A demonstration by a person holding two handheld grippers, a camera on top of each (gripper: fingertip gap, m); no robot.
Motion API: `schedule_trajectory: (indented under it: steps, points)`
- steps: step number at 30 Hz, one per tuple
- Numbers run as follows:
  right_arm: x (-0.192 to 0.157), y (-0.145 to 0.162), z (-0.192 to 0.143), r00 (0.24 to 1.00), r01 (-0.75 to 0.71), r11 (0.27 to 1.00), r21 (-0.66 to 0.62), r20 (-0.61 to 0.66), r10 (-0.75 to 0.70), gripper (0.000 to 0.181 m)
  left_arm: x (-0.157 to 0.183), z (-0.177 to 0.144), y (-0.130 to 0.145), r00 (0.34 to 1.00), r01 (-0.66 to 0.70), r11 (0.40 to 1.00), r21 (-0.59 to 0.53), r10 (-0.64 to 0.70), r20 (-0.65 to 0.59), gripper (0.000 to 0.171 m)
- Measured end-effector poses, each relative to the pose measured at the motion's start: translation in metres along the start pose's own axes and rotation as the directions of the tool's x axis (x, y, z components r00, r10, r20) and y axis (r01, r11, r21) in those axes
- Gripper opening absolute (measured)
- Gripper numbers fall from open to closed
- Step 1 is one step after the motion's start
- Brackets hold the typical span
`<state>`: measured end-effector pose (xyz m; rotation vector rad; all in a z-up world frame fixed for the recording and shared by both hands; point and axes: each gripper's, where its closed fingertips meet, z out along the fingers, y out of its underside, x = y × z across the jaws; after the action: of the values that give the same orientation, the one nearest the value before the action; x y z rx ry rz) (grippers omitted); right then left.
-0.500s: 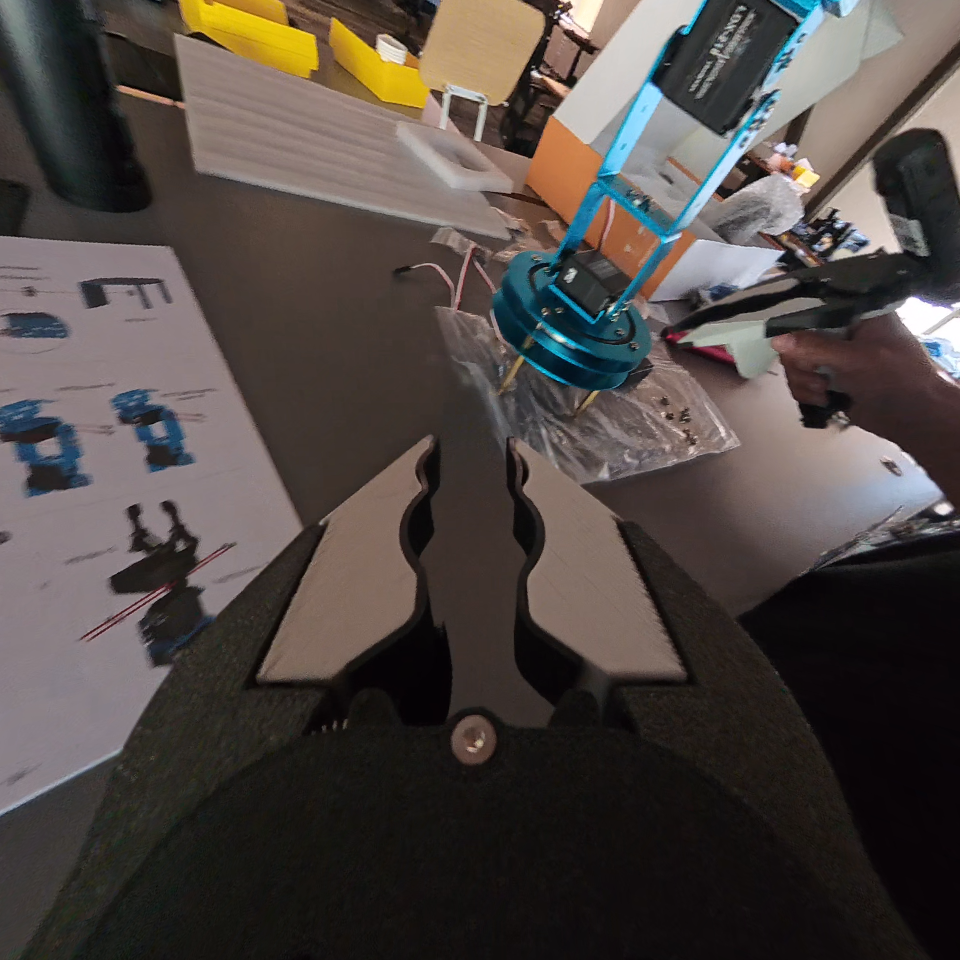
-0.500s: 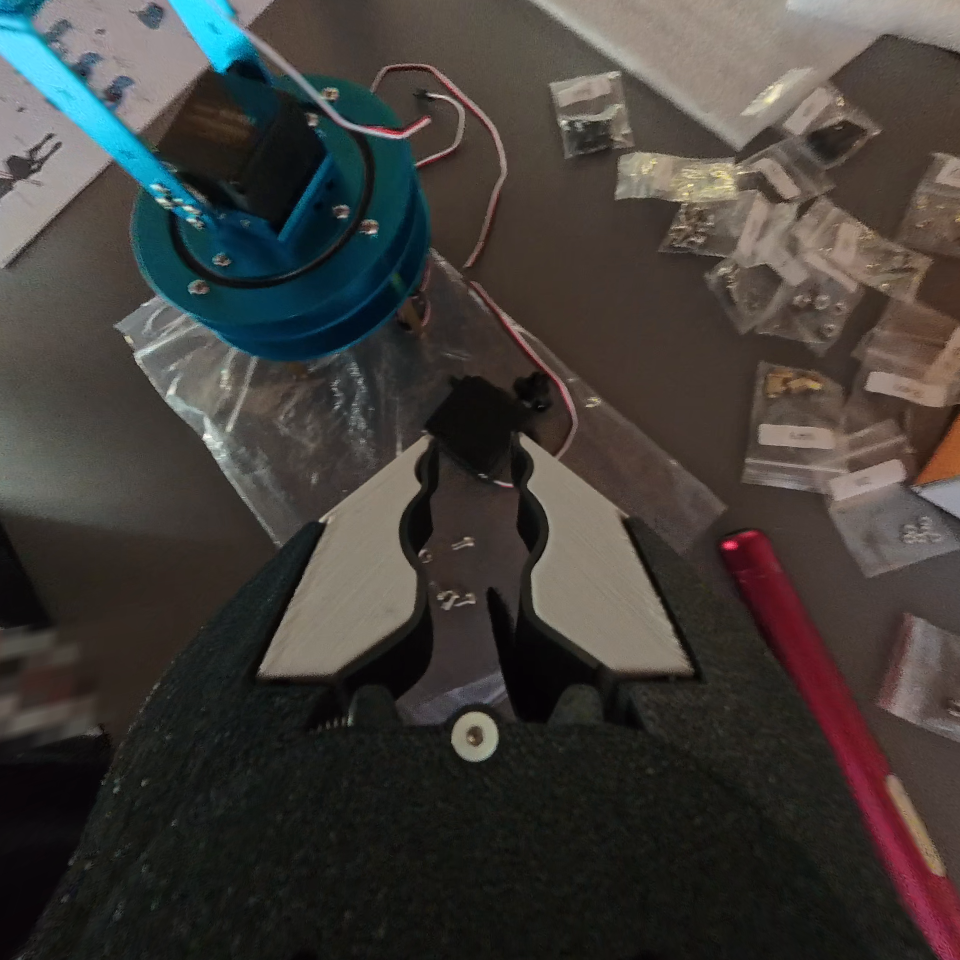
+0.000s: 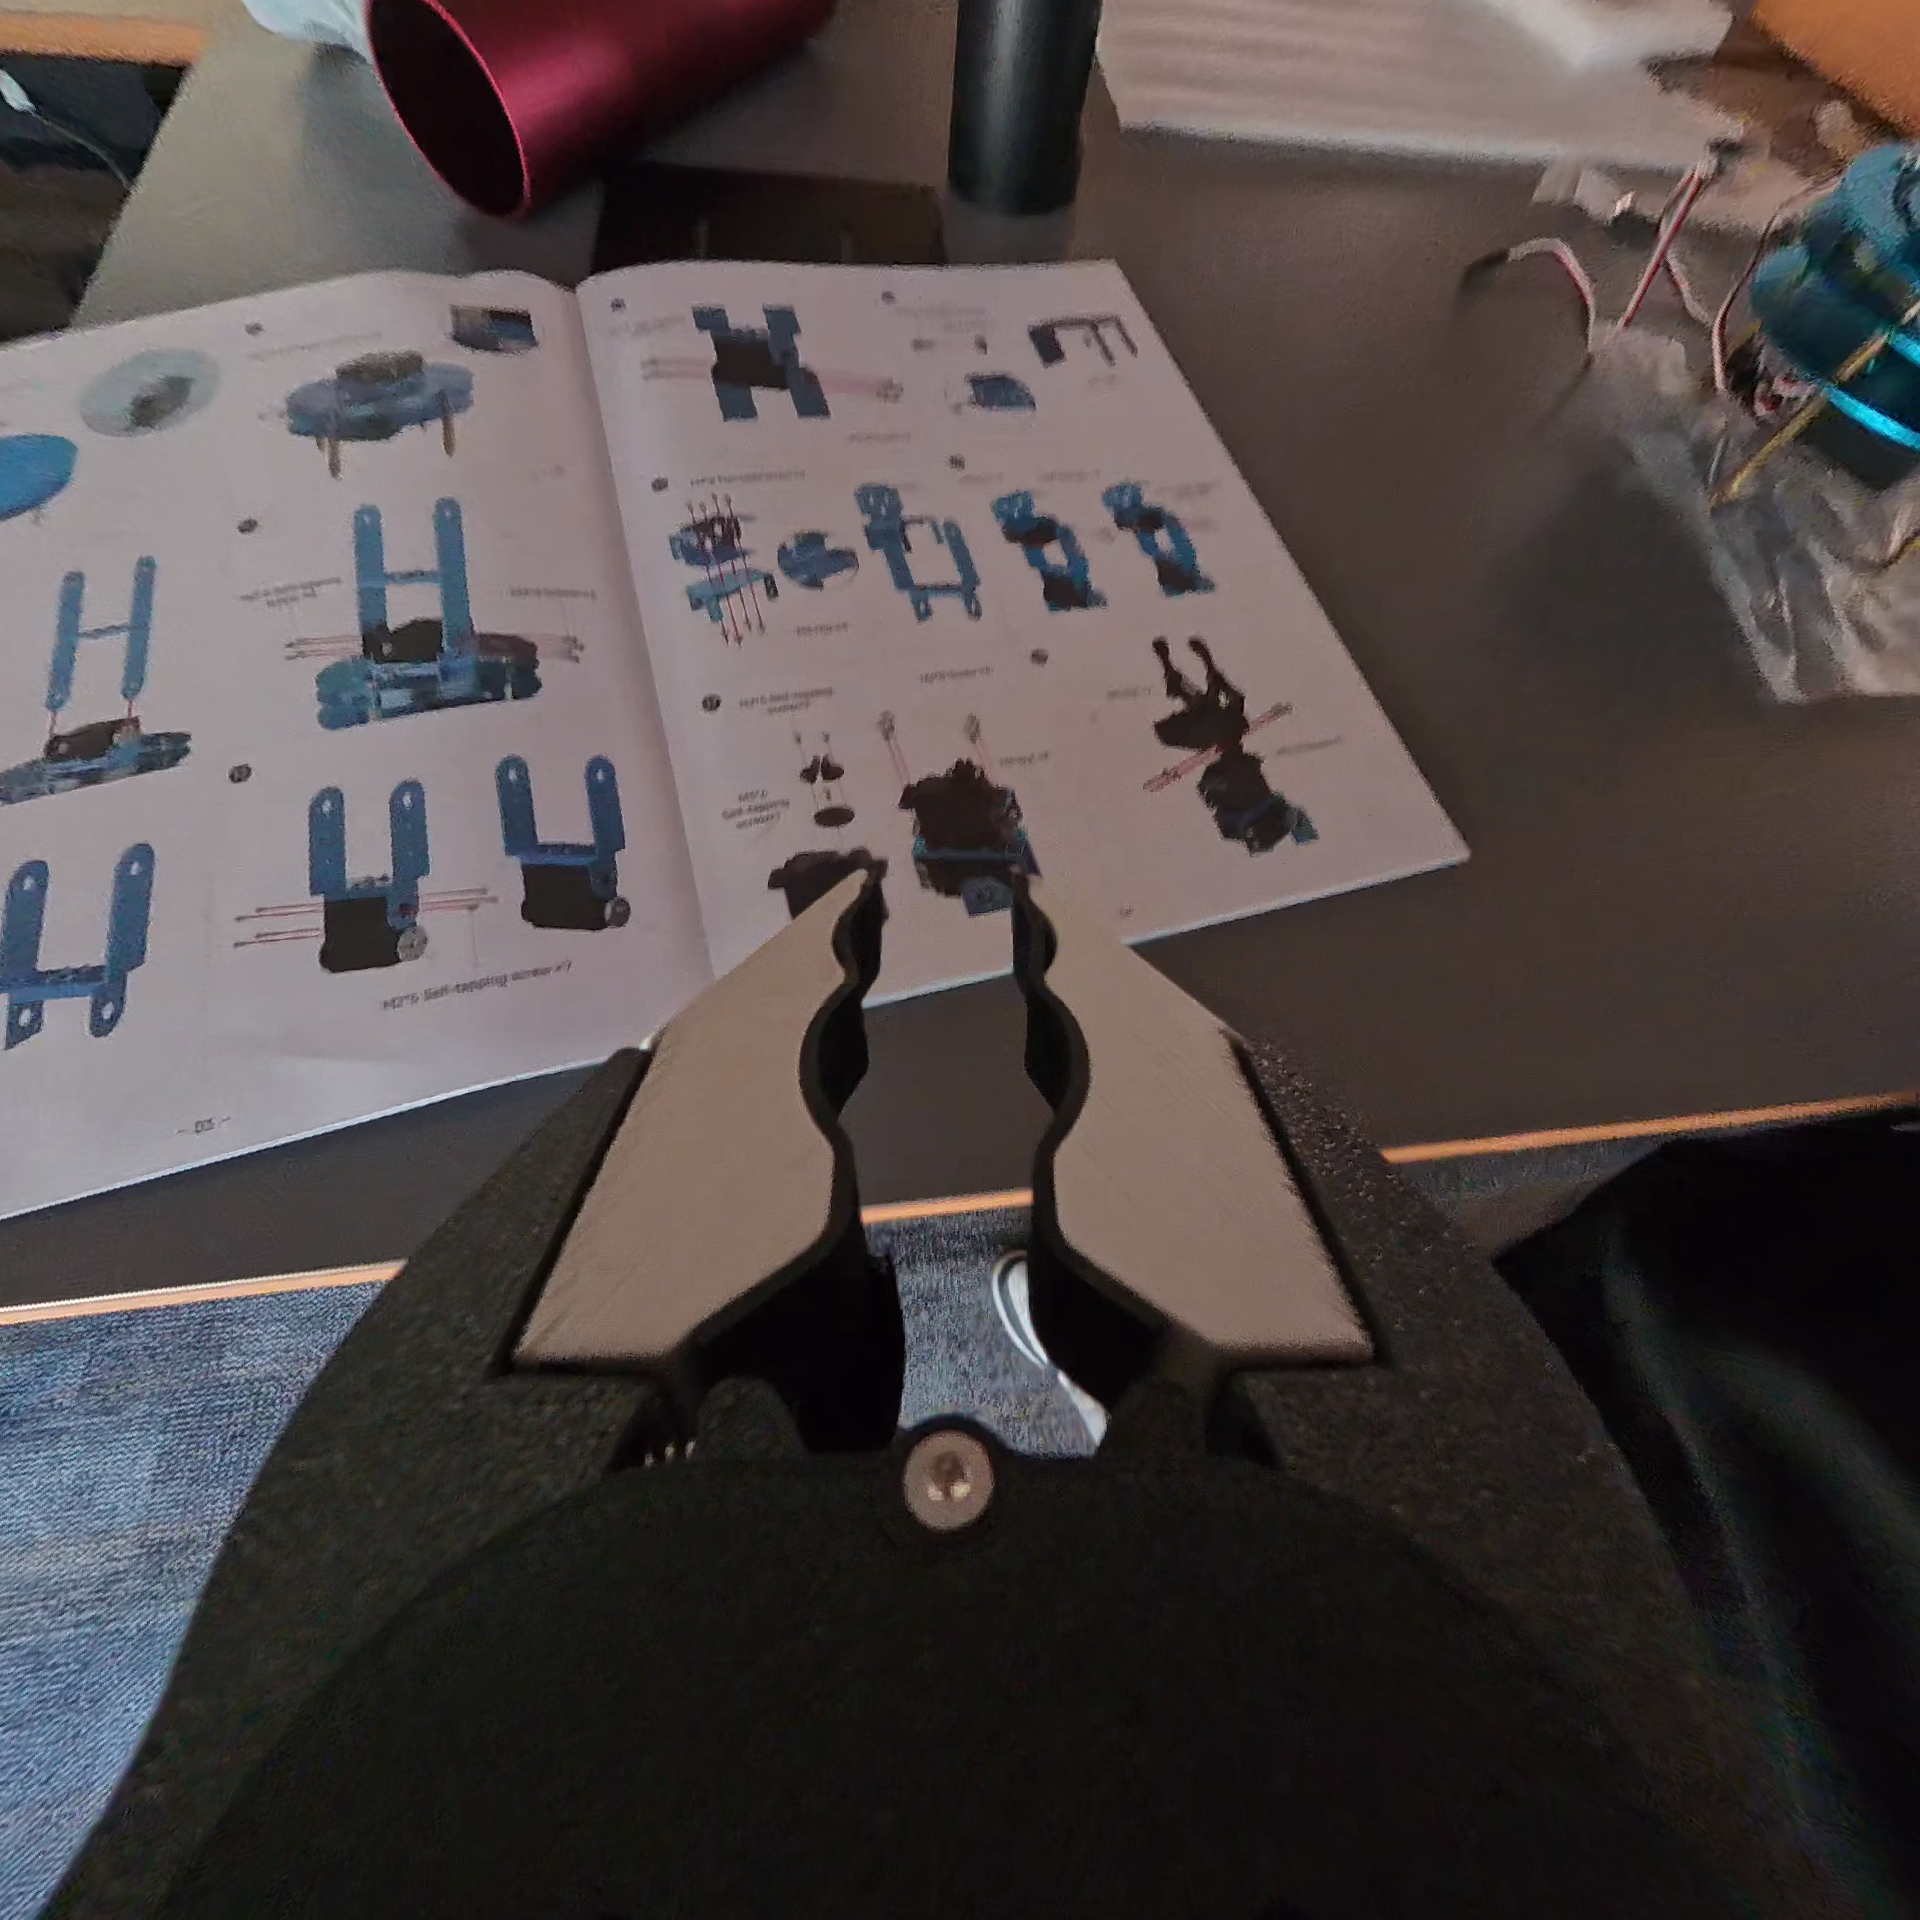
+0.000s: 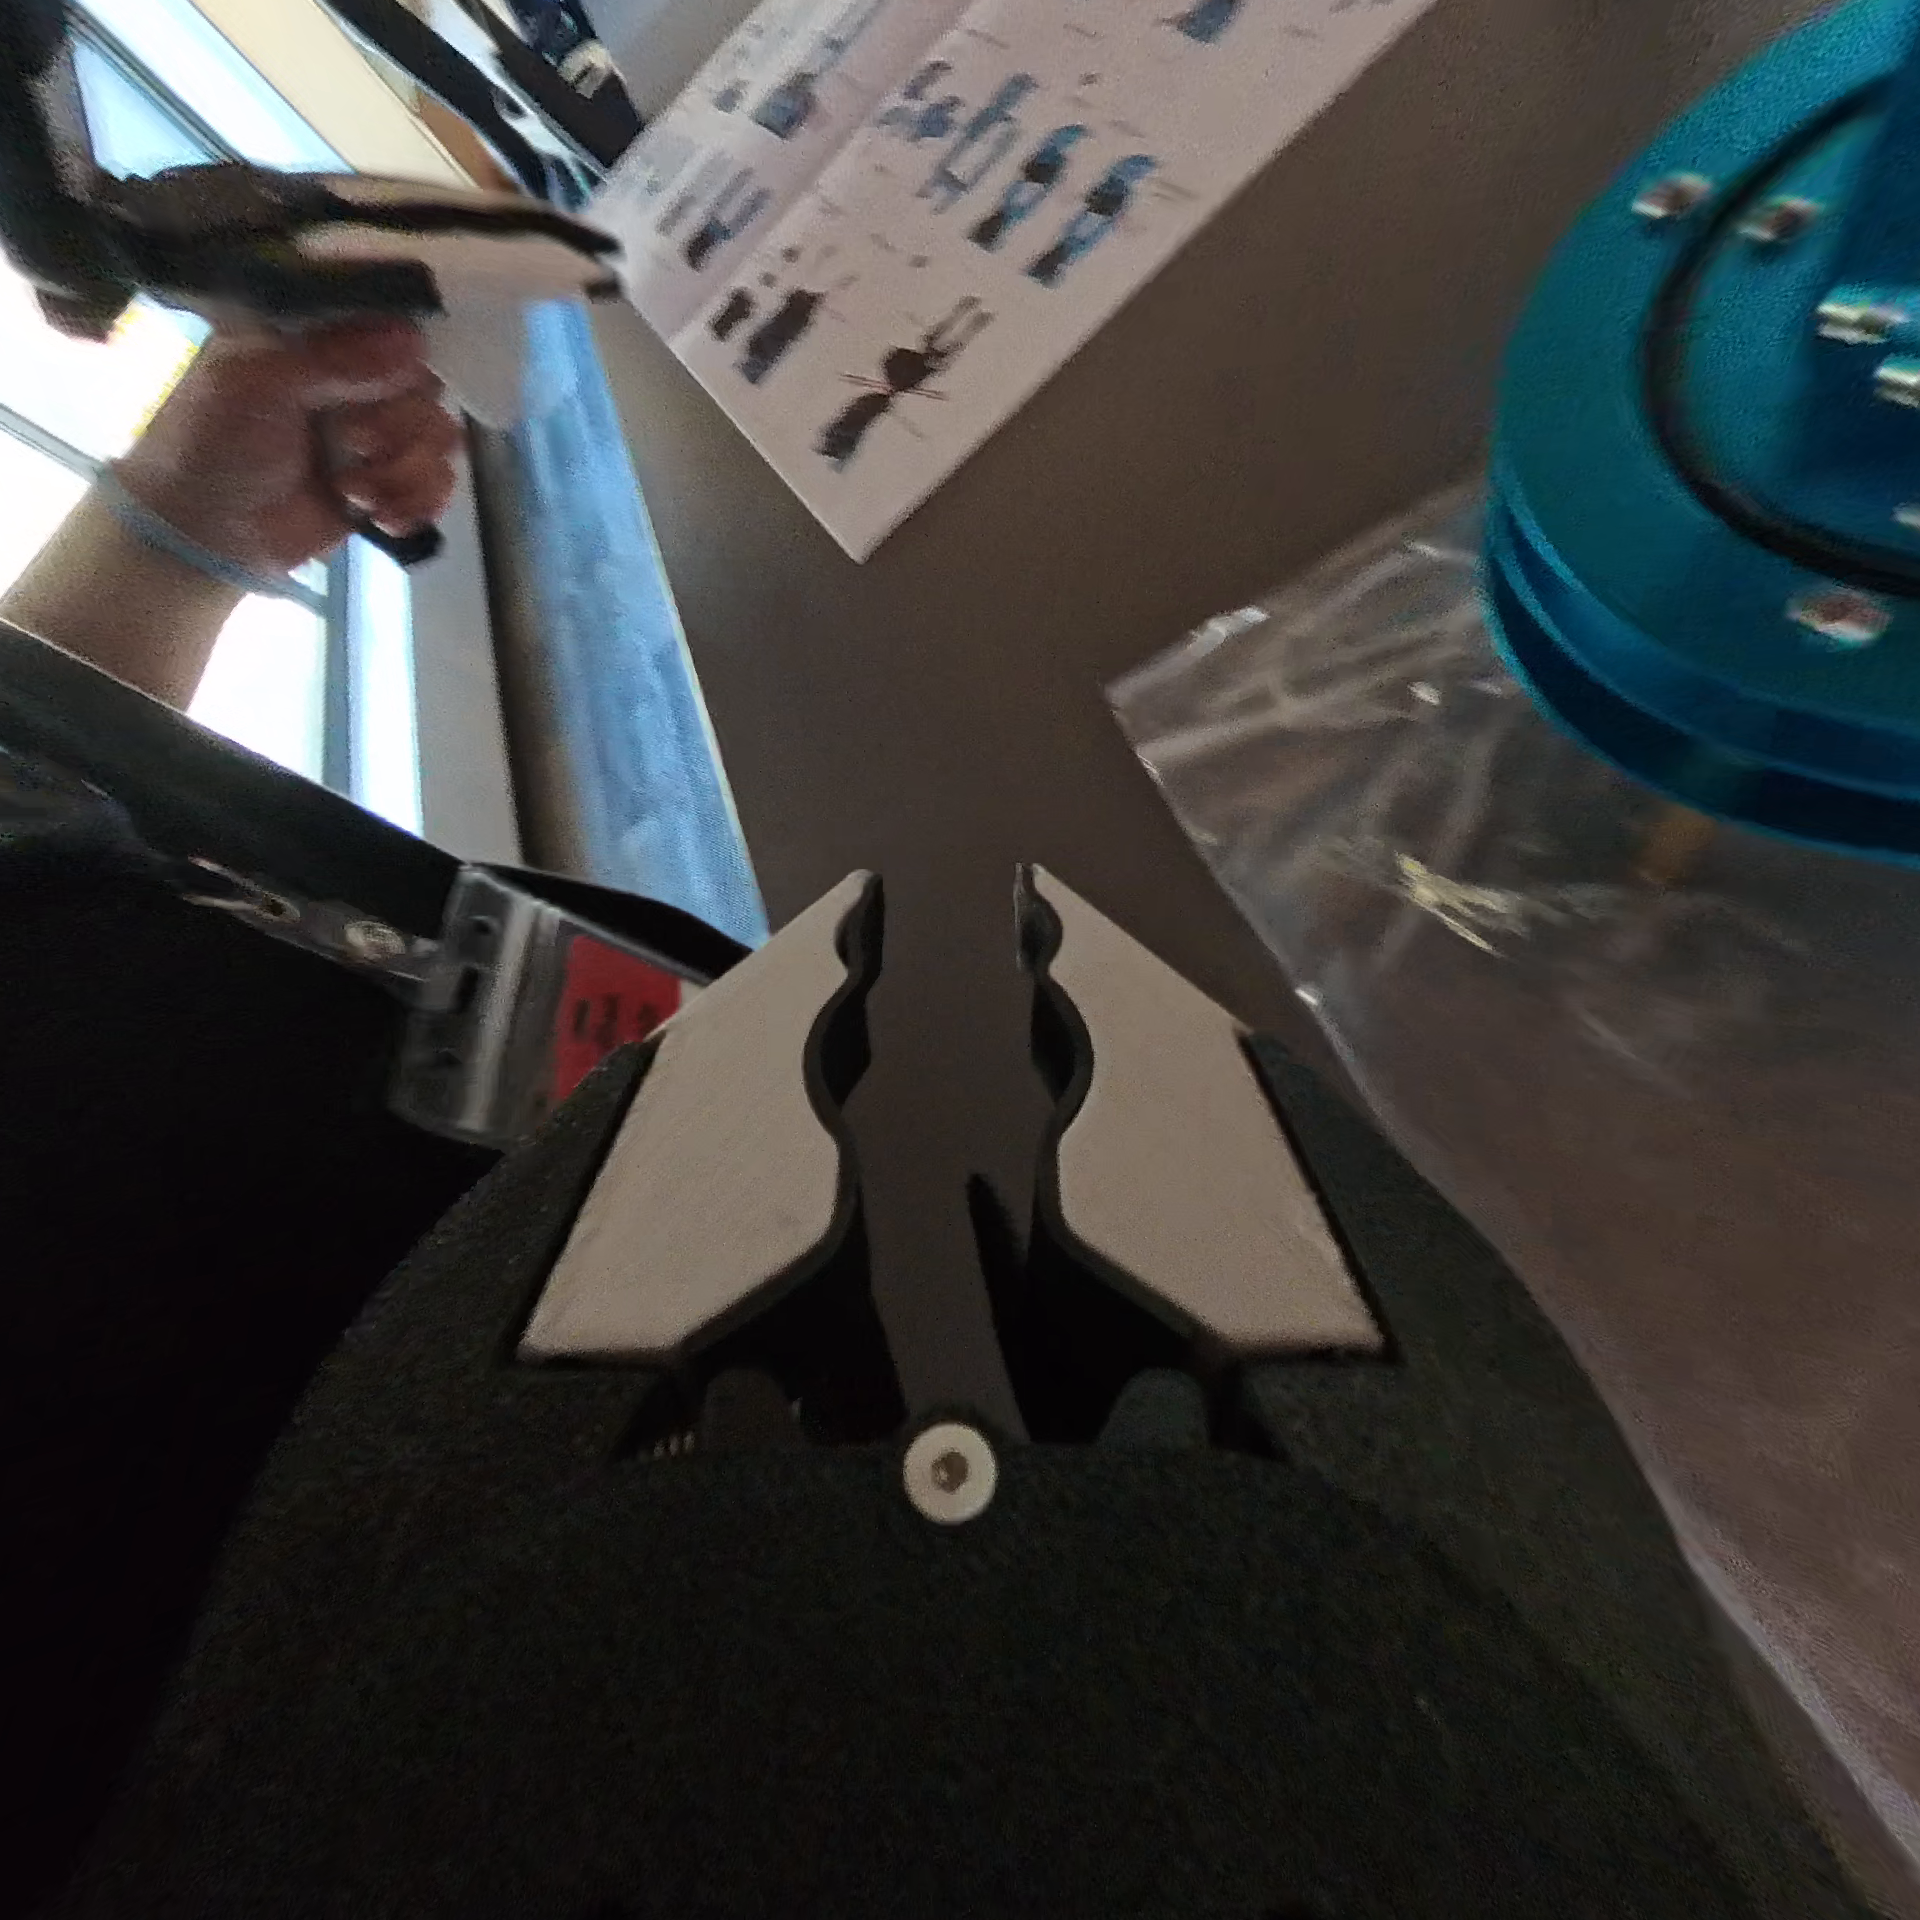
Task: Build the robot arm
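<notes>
The left gripper is held with its jaws parted and nothing between them, its tips poised over the near edge of an open instruction booklet that lies flat on the dark table. The right gripper is likewise held with jaws apart and empty, low over the bare table, just beside a crinkled clear plastic bag. On that bag a round blue metal base, studded with small bolts, is stood. The booklet is seen beyond the bag, well apart from the right gripper.
</notes>
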<state>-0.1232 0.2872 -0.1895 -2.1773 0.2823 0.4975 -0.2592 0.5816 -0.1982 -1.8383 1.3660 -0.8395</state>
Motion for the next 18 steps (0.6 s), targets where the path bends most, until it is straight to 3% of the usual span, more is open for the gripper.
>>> schedule_trajectory:
  steps: [5, 9, 12, 15, 18]
  points:
    - [-0.014, -0.009, 0.018, 0.999, -0.033, 0.999, 0.011, -0.007, 0.033, 0.025, 0.005, -0.003, 0.017, 0.997, -0.013, 1.0, -0.028, 0.011, -0.071, 0.024]
    - [-0.004, -0.018, 0.007, 0.997, -0.072, 0.995, 0.066, -0.033, 0.074, 0.025, 0.025, 0.004, 0.005, 0.985, 0.028, 1.0, 0.008, -0.026, -0.172, 0.024]
    - [0.008, -0.042, -0.025, 0.994, -0.078, 0.986, 0.151, -0.062, 0.088, 0.027, 0.059, 0.016, -0.027, 0.948, 0.053, 0.996, 0.073, -0.028, -0.316, 0.026]
    - [0.021, -0.092, -0.082, 0.974, 0.047, 0.969, 0.244, -0.228, 0.01, 0.034, 0.105, 0.032, -0.075, 0.885, 0.02, 0.984, 0.18, 0.066, -0.46, 0.027]
    - [0.024, -0.151, -0.131, 0.908, 0.206, 0.936, 0.285, -0.412, -0.075, 0.044, 0.16, 0.058, -0.121, 0.8, -0.033, 0.962, 0.272, 0.189, -0.57, 0.046]
